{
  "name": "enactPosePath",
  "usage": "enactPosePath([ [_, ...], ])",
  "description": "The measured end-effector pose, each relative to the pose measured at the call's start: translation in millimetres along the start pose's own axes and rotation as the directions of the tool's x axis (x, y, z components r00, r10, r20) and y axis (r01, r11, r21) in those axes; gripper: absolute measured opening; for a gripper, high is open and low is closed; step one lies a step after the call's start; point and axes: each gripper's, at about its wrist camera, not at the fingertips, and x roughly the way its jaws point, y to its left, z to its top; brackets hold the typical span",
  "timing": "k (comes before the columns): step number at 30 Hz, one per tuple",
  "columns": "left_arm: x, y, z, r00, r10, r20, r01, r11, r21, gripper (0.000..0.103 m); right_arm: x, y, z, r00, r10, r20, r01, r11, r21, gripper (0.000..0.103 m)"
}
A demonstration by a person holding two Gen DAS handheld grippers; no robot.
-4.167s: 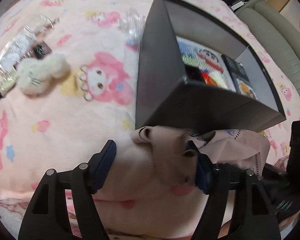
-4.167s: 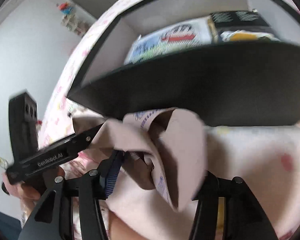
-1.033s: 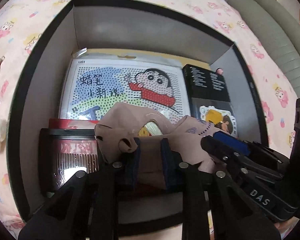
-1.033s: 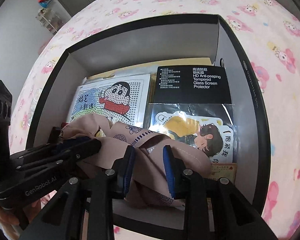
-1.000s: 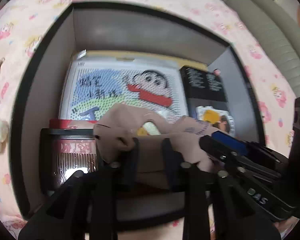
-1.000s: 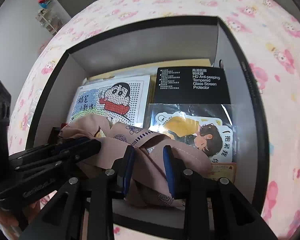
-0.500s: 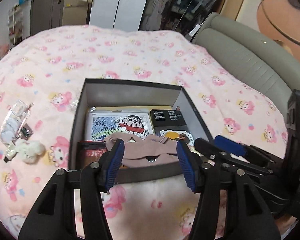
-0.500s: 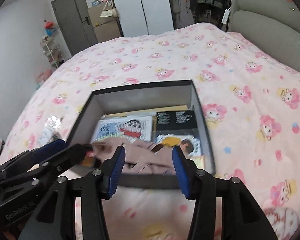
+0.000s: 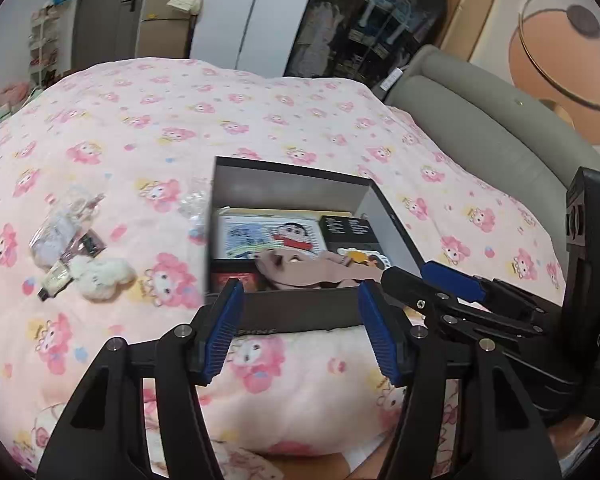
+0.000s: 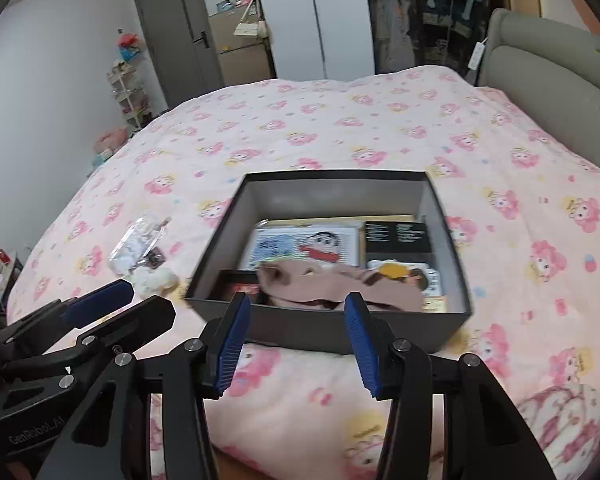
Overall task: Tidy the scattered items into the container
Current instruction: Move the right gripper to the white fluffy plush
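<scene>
Both my claws, left (image 9: pixel 300 328) and right (image 10: pixel 294 344), gape released above the bed (image 10: pixel 340 140); cloth (image 10: pixel 332 286) lies in the box (image 10: pixel 332 326).

One box (image 10: pixel 332 328), one pink cloth (image 10: pixel 332 284), one white plush (image 9: pixel 100 276), two hand-held grippers (image 9: pixel 300 328) (image 10: pixel 296 340)

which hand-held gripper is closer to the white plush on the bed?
Left. The left hand-held gripper sits on the plush's side of the box. The right hand-held gripper is farther, centred before the box's near wall. Both are open and empty.
</scene>
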Motion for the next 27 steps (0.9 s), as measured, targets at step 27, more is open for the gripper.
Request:
enactPosePath([
  [27,25,246,-26,0.984,0.151,-0.092,-0.177,0.871,-0.459,0.061,171,182,9,0.934,0.178,-0.31,-0.237,0.958,-0.165,0.045],
])
